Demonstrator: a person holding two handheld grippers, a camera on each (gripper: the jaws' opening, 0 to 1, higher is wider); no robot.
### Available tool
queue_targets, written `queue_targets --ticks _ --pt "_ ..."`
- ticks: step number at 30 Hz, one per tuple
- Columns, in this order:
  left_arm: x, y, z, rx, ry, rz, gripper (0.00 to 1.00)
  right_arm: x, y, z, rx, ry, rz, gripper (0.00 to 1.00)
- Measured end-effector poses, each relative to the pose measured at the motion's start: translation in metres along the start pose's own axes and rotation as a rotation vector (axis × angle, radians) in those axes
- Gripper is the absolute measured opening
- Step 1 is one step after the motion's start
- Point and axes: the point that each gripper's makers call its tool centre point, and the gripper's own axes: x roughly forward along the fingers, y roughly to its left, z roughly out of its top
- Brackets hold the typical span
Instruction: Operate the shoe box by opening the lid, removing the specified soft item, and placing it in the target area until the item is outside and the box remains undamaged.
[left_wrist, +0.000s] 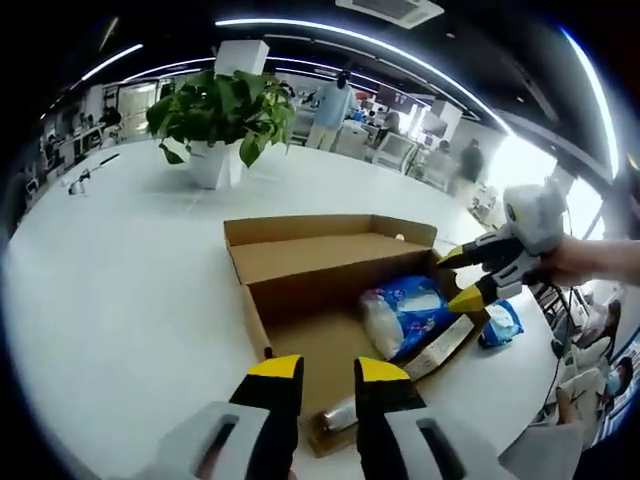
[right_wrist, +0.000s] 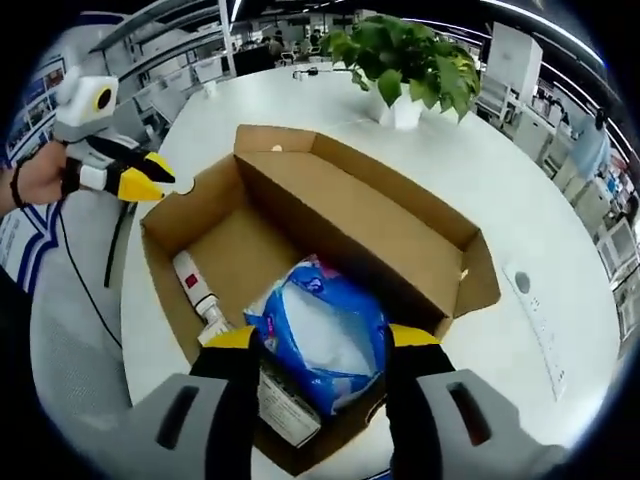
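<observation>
An open cardboard shoe box (left_wrist: 300, 255) (right_wrist: 400, 235) lies on the white table, its lid folded back. Inside it lies a soft blue-and-white pack (left_wrist: 405, 310) (right_wrist: 320, 340), next to a white tube (right_wrist: 195, 285) and a flat labelled item (left_wrist: 440, 345). My right gripper (right_wrist: 321, 337) (left_wrist: 462, 277) is open, its jaws standing on either side of the pack; whether they touch it I cannot tell. My left gripper (left_wrist: 328, 369) (right_wrist: 150, 175) hovers over the box's other end with a narrow gap between its jaws and nothing in them.
A potted plant (left_wrist: 220, 110) (right_wrist: 400, 60) stands on the table beyond the box. A second blue pack (left_wrist: 500, 322) lies on the table beside the box. A flat white strip (right_wrist: 535, 310) lies on the table. People stand in the background. A black cable (right_wrist: 85, 290) hangs at the table edge.
</observation>
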Motion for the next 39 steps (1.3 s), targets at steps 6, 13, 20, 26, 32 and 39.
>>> queue_targets --ticks 6,13,20,26,32,39 --pt "-0.008 0.012 -0.002 -0.013 -0.006 0.017 0.20 0.023 -0.006 -0.004 -0.069 0.059 0.043 0.50" --pt "-0.013 0.024 -0.006 -0.035 -0.005 0.032 0.19 0.042 -0.011 -0.013 -0.124 0.114 0.074 0.56" --pt "-0.013 0.027 -0.010 -0.042 0.001 0.037 0.19 0.053 -0.026 -0.015 -0.126 0.147 0.085 0.59" --pt "-0.013 0.030 -0.012 -0.036 0.007 0.040 0.19 0.058 -0.026 -0.021 -0.208 0.201 0.090 0.61" --pt "-0.010 0.030 -0.013 -0.035 0.014 0.038 0.19 0.065 -0.015 -0.023 -0.265 0.227 0.106 0.60" --pt "-0.011 0.034 -0.013 -0.035 0.015 0.041 0.19 0.075 -0.013 -0.032 -0.306 0.281 0.108 0.60"
